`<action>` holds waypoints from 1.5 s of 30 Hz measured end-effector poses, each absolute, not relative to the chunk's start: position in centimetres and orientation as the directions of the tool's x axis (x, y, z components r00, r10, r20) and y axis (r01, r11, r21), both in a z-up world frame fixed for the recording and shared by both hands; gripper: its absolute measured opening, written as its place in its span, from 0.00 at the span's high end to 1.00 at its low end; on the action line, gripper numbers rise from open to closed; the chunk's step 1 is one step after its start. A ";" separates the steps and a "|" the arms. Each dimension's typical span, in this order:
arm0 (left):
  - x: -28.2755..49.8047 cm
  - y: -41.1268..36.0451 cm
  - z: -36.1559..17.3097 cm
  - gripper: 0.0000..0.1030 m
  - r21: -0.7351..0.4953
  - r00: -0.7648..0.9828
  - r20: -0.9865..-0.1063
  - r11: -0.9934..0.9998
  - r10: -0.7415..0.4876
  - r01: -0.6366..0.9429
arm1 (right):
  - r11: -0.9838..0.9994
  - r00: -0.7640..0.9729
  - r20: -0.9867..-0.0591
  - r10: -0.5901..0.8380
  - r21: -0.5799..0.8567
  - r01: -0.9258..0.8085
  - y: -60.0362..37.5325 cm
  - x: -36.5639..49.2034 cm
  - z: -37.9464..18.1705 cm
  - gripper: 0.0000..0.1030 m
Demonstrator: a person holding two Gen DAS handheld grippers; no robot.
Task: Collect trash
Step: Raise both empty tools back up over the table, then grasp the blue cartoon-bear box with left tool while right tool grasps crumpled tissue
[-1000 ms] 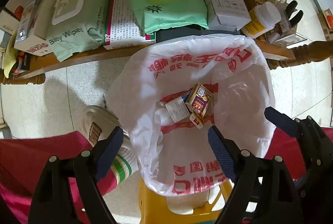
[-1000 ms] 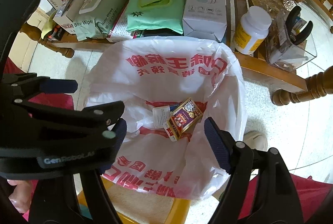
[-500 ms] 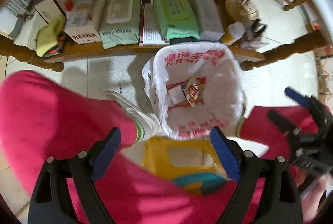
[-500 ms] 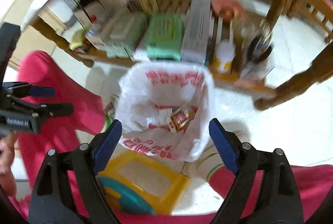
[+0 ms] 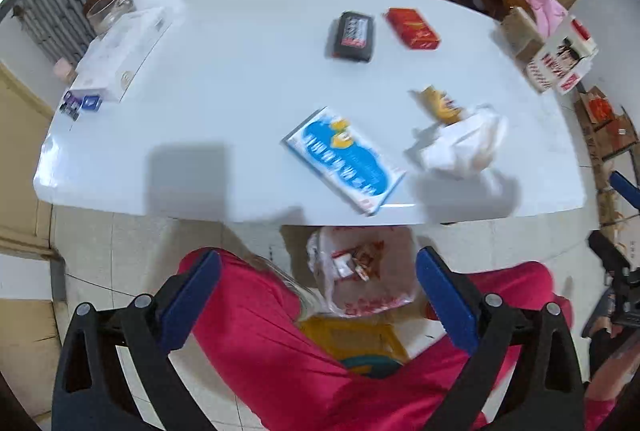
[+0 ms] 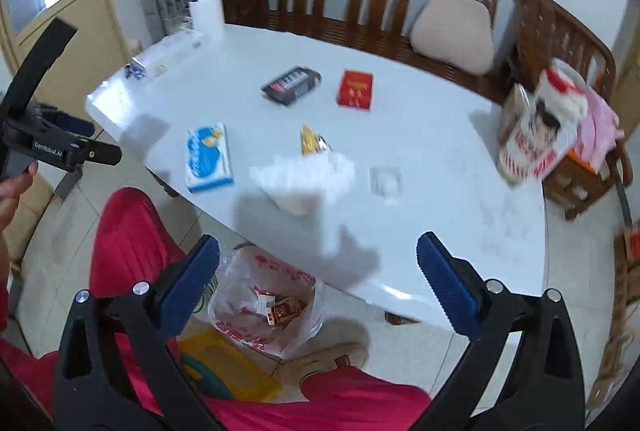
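On the white table [image 5: 224, 79] lies a crumpled white bag [image 5: 464, 147] (light, limp); best pinched at a raised fold. Both grippers, left gripper [image 5: 318, 295] and right gripper [image 6: 318, 271], have just been opening, wide and empty.

Counted on and around the white table [image 6: 440, 135]

One blue-and-white box [image 6: 209, 159], one black packet [image 6: 291, 85], one red packet [image 6: 355, 89], one yellow wrapper [image 6: 314, 142], one crumpled white bag [image 6: 308, 179], one paper roll [image 6: 206, 15], one cushion [image 6: 454, 31]. Below, one trash bag [image 6: 264, 307] holds perhaps three or four small boxes; blur hides the exact number. Two grippers: left [image 5: 318, 297], right [image 6: 318, 279].
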State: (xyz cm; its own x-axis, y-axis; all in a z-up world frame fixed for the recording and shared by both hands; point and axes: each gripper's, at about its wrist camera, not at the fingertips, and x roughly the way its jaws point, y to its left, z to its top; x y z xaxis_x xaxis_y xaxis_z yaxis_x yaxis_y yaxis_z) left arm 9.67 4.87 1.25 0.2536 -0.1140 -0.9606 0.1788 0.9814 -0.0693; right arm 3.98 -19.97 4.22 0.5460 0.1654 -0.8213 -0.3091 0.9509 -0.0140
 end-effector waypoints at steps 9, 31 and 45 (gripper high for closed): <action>11.8 2.6 4.6 0.07 -0.086 0.231 -0.964 0.977 -0.130 0.194 | 0.905 0.488 -0.847 0.210 -0.021 -0.425 -17.5 7.1 6.9 0.06; 17.6 1.8 -6.7 0.07 -0.081 0.057 -0.995 0.995 -0.085 0.059 | 0.889 0.367 -0.910 0.191 0.003 -0.457 -16.0 11.8 -0.8 0.06; 20.1 2.3 -11.2 0.07 -0.115 0.045 -0.993 0.991 -0.112 -0.069 | 0.905 0.300 -0.925 0.234 0.094 -0.415 -16.1 15.3 -7.2 0.06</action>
State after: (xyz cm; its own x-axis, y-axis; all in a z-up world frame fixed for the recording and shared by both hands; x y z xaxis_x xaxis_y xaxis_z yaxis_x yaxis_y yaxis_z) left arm 20.15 2.26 -11.20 0.0455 -0.1119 -0.9927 -0.0691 0.9910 -0.1149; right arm 15.31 -16.12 -7.19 0.3004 0.2336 -0.9247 -0.4149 0.9050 0.0939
